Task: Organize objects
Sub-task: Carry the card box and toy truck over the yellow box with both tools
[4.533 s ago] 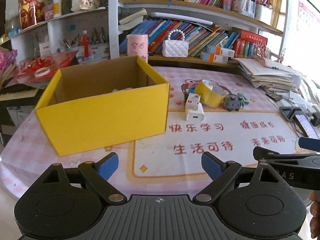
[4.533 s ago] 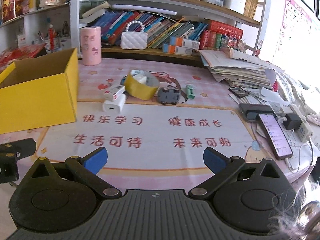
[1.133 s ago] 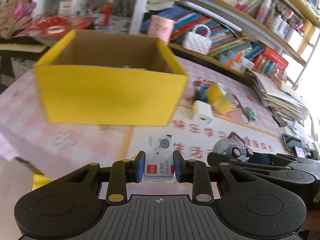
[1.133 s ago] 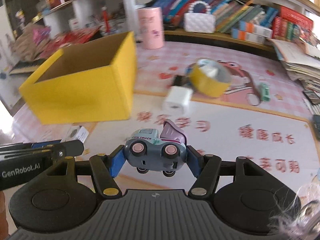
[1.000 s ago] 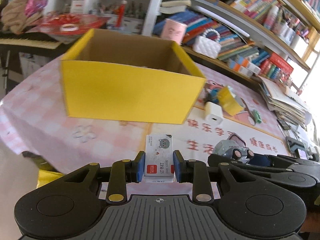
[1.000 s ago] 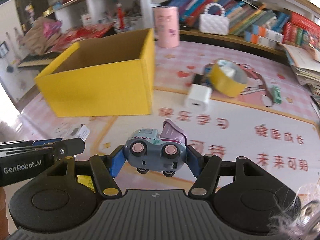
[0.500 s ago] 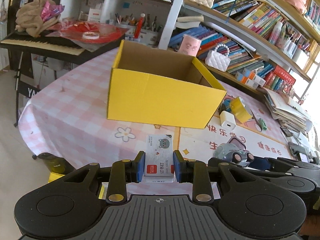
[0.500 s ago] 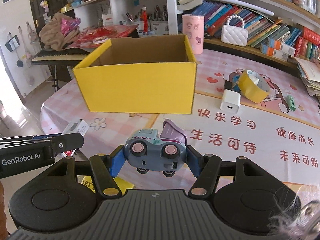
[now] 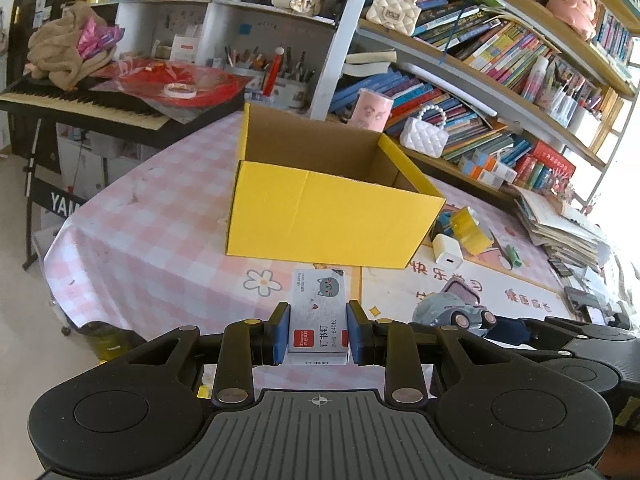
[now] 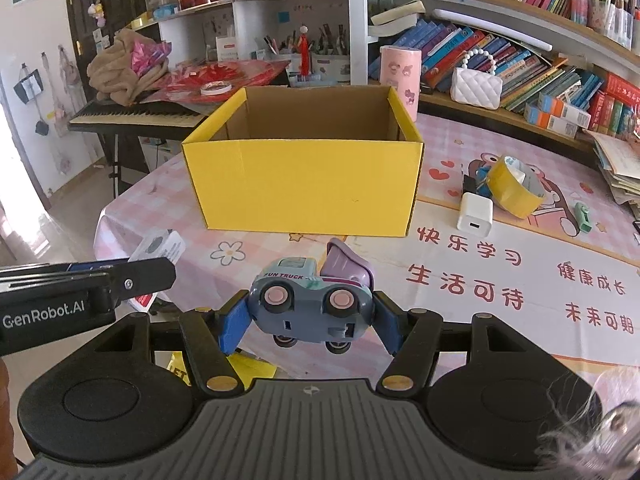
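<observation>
Table point(image 10: 500, 304): yellow box point(image 10: 304, 196), charger point(image 10: 475, 215), tape point(image 10: 516, 188).

On the table point(image 10: 520, 312), the charger point(image 10: 475, 214) lies right of the box point(image 10: 304, 192).

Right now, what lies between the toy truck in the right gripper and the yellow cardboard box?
Only bare pink checked tablecloth with printed flowers separates the toy truck from the yellow cardboard box, seen in the right wrist view.

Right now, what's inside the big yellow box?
Only bare brown cardboard walls show inside the yellow box. Its front wall hides the floor in both views, so anything lying low cannot be seen. The toy truck and staple box are outside, gripped.
</observation>
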`<state>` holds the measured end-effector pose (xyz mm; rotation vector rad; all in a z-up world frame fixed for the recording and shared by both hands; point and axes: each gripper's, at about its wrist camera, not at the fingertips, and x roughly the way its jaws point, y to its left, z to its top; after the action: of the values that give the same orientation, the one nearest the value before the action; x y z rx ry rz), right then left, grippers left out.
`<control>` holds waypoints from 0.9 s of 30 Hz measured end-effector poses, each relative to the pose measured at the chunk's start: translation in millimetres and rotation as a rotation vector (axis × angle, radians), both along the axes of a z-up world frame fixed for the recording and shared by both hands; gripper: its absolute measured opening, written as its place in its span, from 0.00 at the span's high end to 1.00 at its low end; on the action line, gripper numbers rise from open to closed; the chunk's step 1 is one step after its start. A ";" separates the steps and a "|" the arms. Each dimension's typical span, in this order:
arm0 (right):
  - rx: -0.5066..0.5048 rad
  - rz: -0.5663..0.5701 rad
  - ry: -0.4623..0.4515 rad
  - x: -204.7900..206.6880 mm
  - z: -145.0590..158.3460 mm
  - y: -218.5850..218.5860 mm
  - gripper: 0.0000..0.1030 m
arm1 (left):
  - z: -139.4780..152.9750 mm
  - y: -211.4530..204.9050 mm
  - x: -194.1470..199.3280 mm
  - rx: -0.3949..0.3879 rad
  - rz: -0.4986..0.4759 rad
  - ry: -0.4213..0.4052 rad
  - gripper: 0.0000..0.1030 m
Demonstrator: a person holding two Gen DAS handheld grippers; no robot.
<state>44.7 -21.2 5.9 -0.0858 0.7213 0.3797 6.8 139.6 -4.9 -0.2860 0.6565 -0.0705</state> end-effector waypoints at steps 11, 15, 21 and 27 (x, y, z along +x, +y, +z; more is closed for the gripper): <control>-0.021 0.018 -0.041 22.9 6.3 7.3 0.40 | 9.3 6.1 27.4 0.001 0.031 -0.037 0.73; 0.001 0.038 -0.093 48.1 17.1 14.3 0.40 | 22.3 5.5 45.6 0.035 0.045 -0.077 0.73; 0.024 0.082 -0.172 92.5 37.4 23.5 0.40 | 42.0 8.5 88.7 0.048 0.086 -0.136 0.73; 0.025 0.118 -0.210 145.5 46.9 27.8 0.40 | 49.9 4.1 134.5 0.064 0.112 -0.157 0.73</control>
<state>190.1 6.7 52.8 -0.1434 0.5057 0.4850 141.3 143.6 45.1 -0.2526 0.4848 0.0352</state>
